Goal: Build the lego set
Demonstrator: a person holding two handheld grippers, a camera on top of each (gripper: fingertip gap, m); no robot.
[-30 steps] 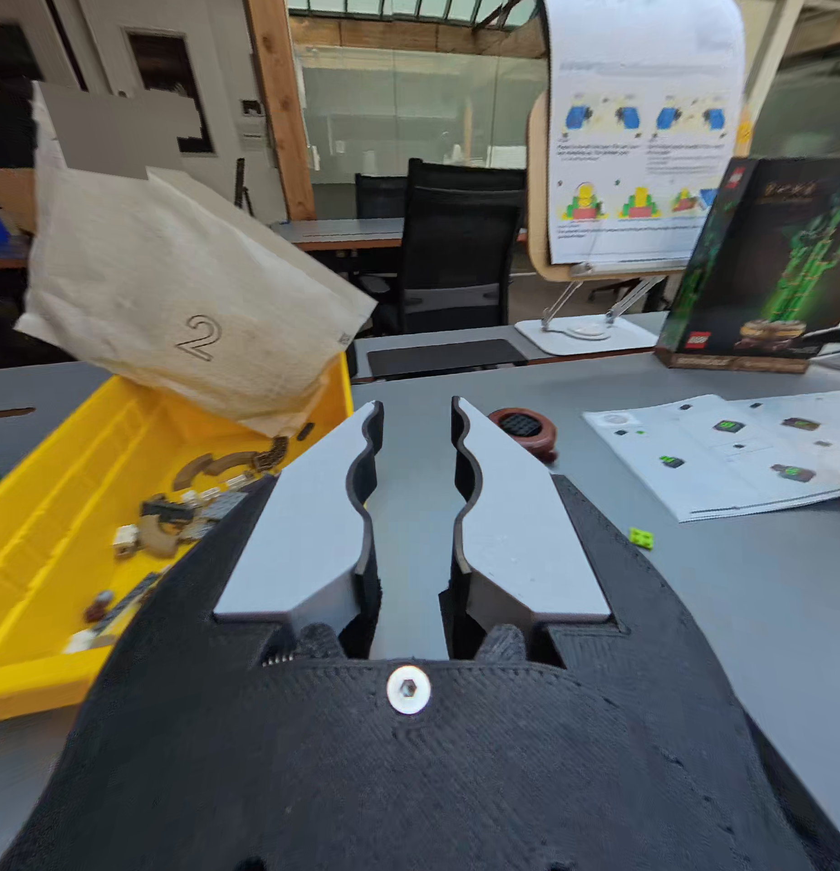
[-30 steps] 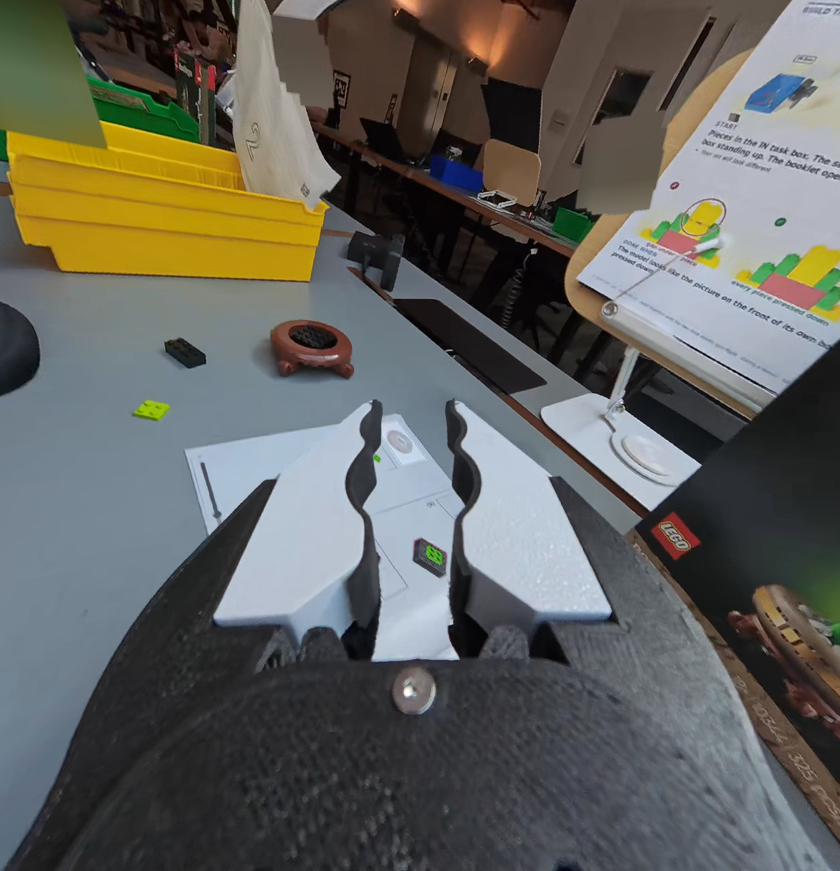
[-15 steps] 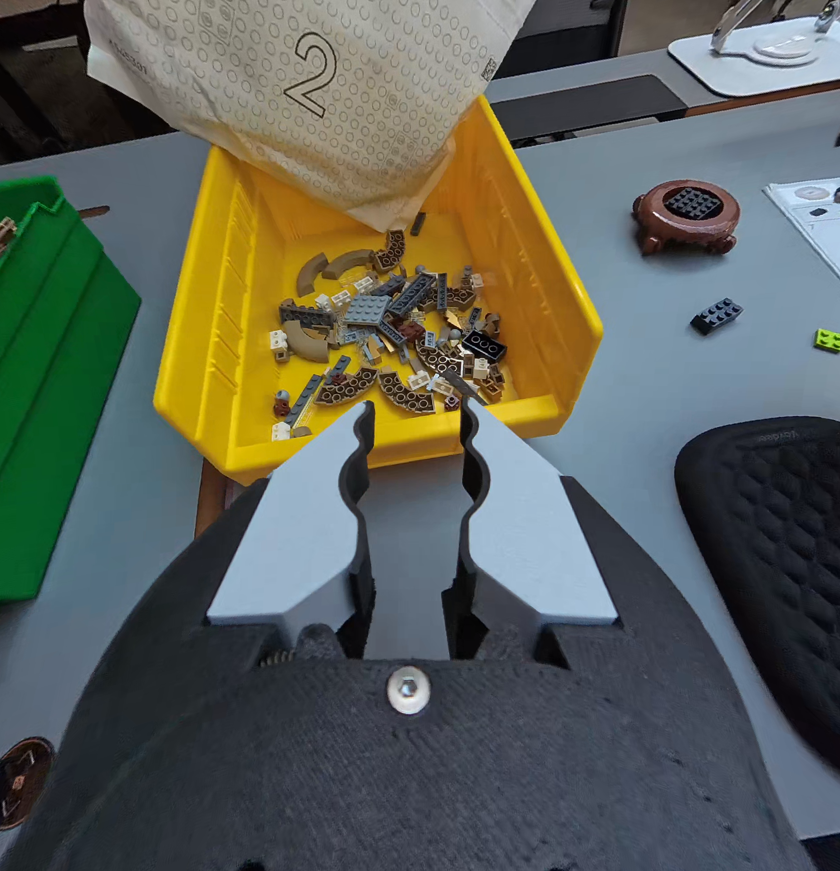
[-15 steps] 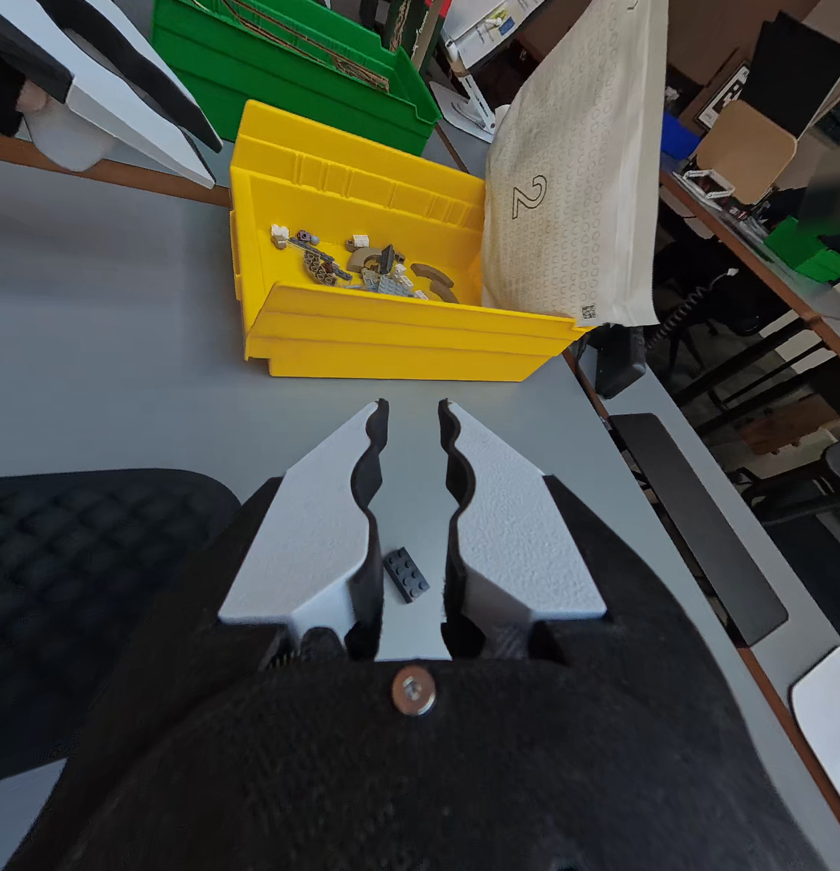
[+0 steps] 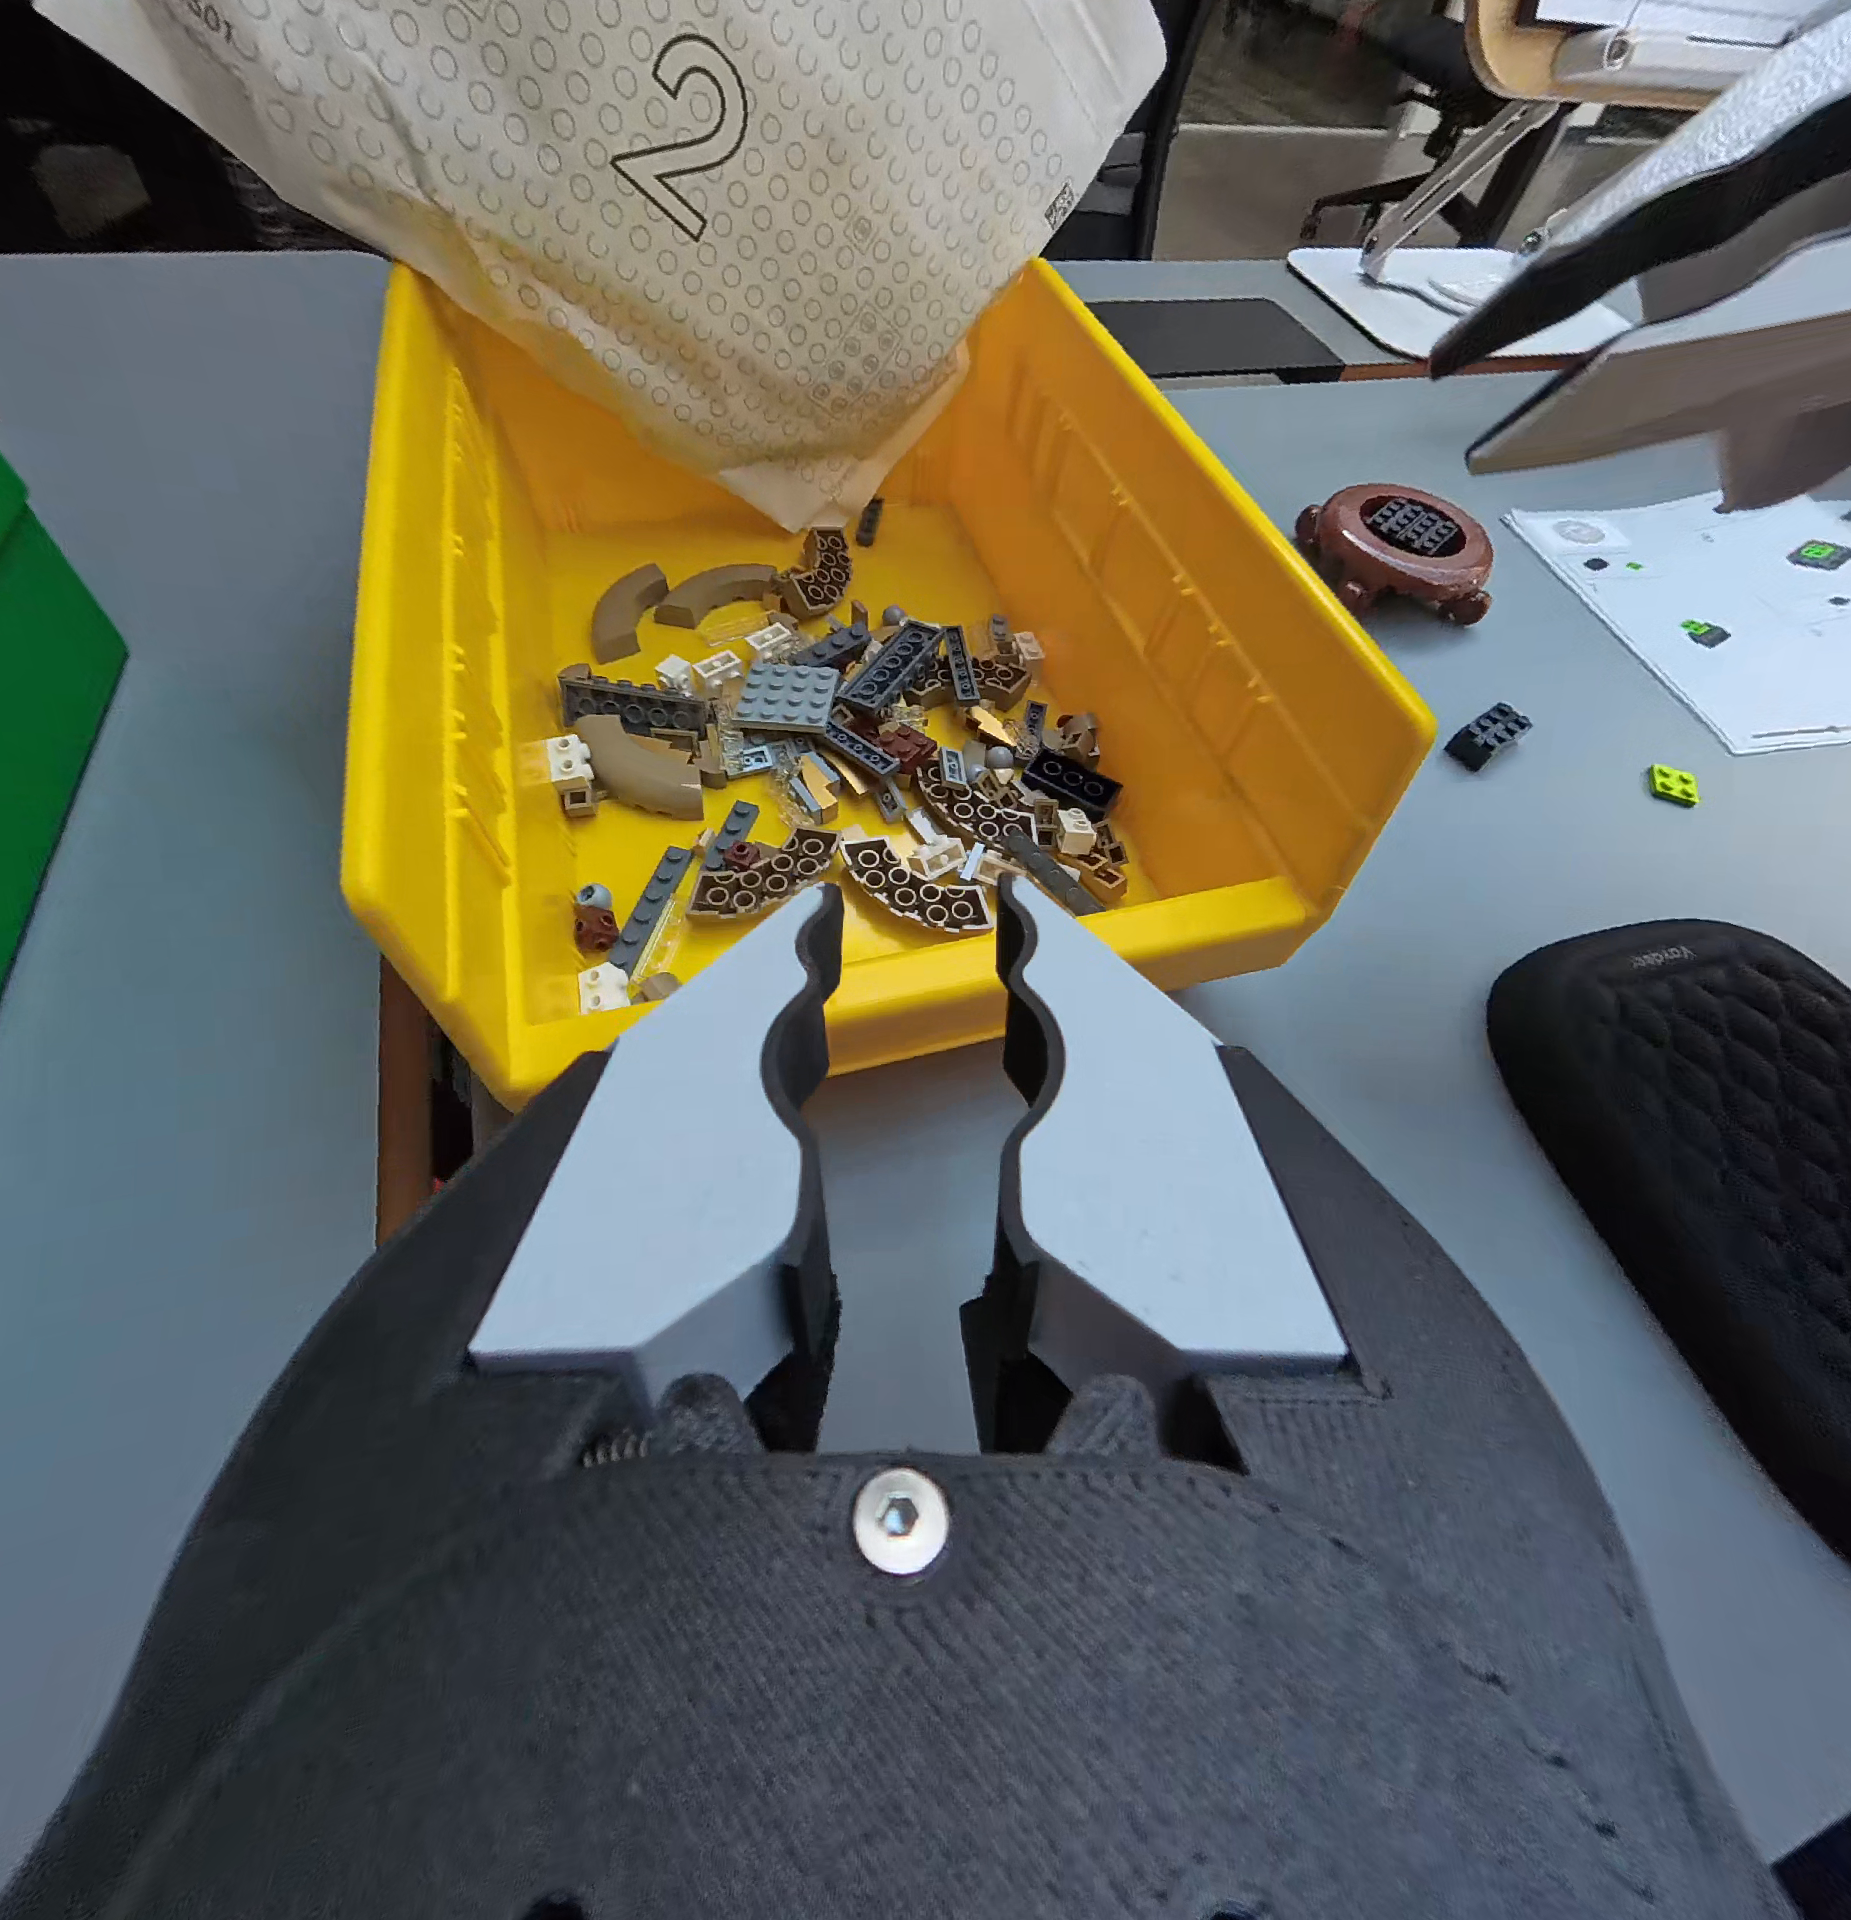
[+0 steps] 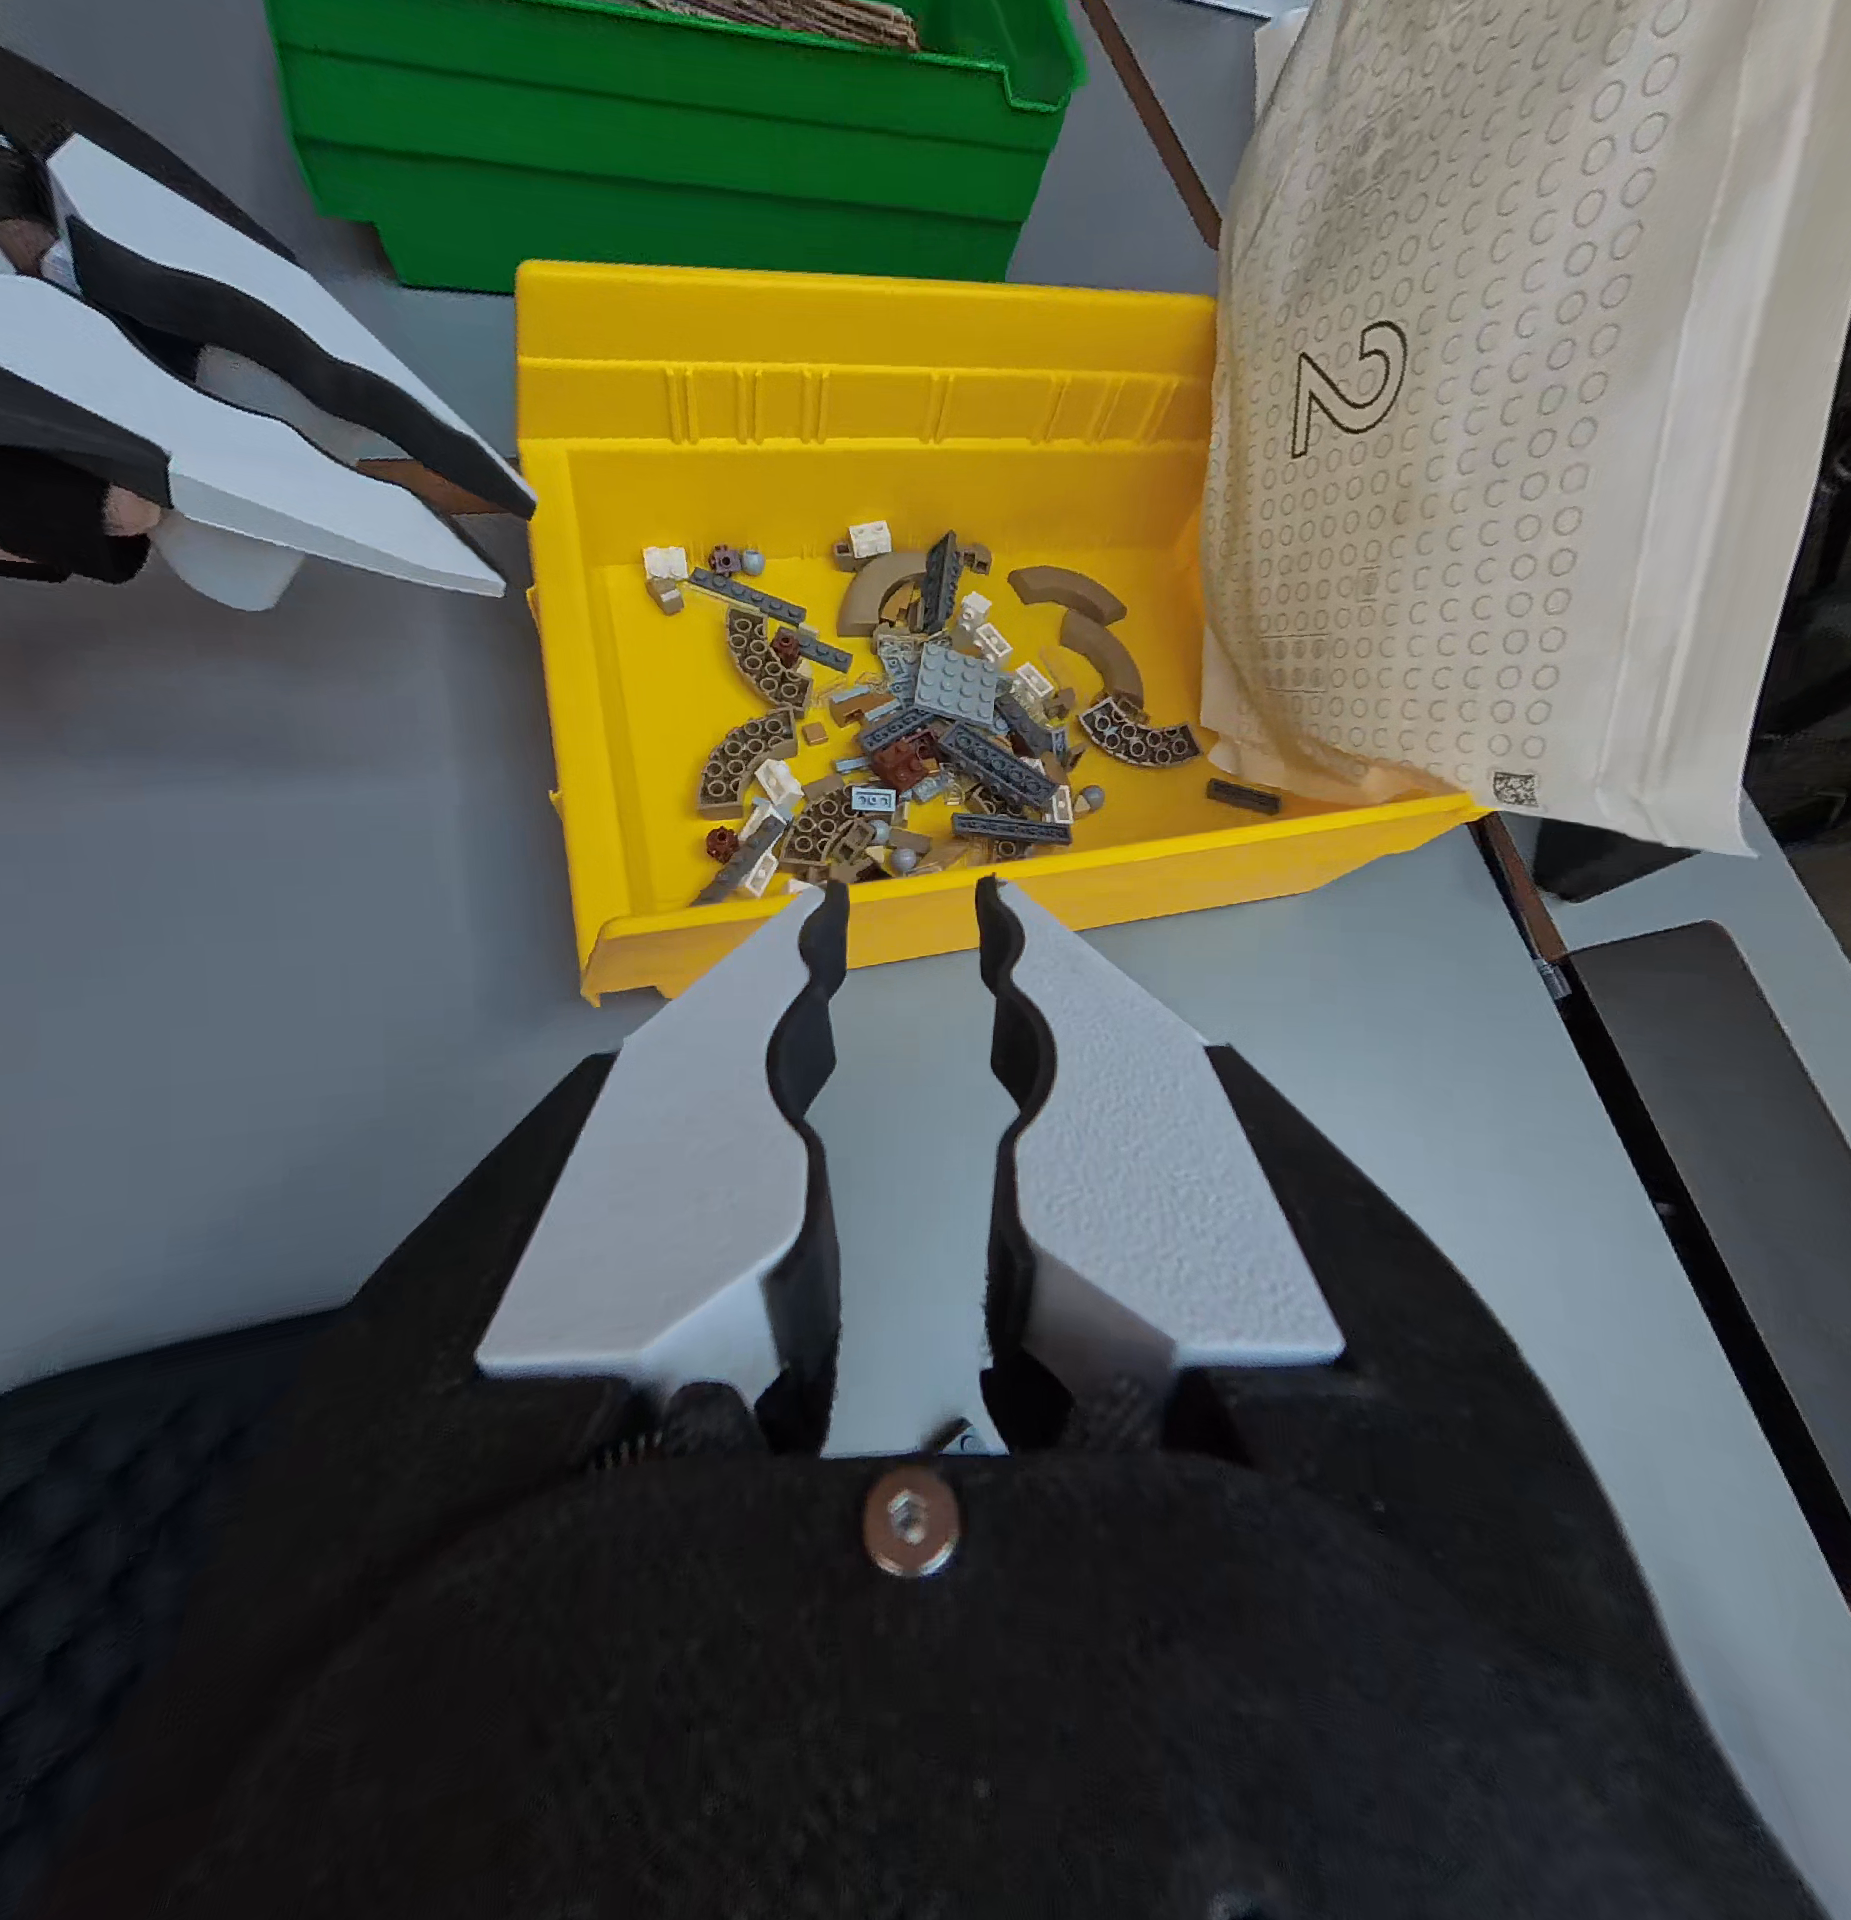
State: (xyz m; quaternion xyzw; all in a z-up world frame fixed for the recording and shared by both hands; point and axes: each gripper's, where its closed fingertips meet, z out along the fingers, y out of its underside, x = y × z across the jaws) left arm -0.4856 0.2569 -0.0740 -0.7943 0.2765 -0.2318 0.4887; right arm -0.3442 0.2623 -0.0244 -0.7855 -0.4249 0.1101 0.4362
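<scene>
A yellow bin [image 5: 1191, 665] [image 6: 869, 343] on the grey table holds several loose grey, tan, brown and white lego pieces [image 5: 848, 748] [image 6: 900, 717]. A white paper parts bag [image 5: 692, 208] [image 6: 1503, 416] leans in its far end. My left gripper [image 5: 913, 904] is open and empty, just over the bin's near rim. My right gripper [image 6: 910, 894] is open and empty at the bin's side rim; it also shows in the left wrist view [image 5: 1669, 312]. A brown round base [image 5: 1404, 545], a black brick [image 5: 1487, 735] and a lime plate [image 5: 1674, 782] lie on the table.
A green bin [image 6: 672, 135] [image 5: 27, 707] stands beside the yellow one. A black padded mat [image 5: 1721, 1164] lies at the right. An instruction sheet [image 5: 1752, 613] lies past the brown base. The left gripper shows at the left of the right wrist view [image 6: 277, 468].
Both grippers have swung from facing across the room to looking down at the yellow bin and have closed in on it. Their jaws stay open.
</scene>
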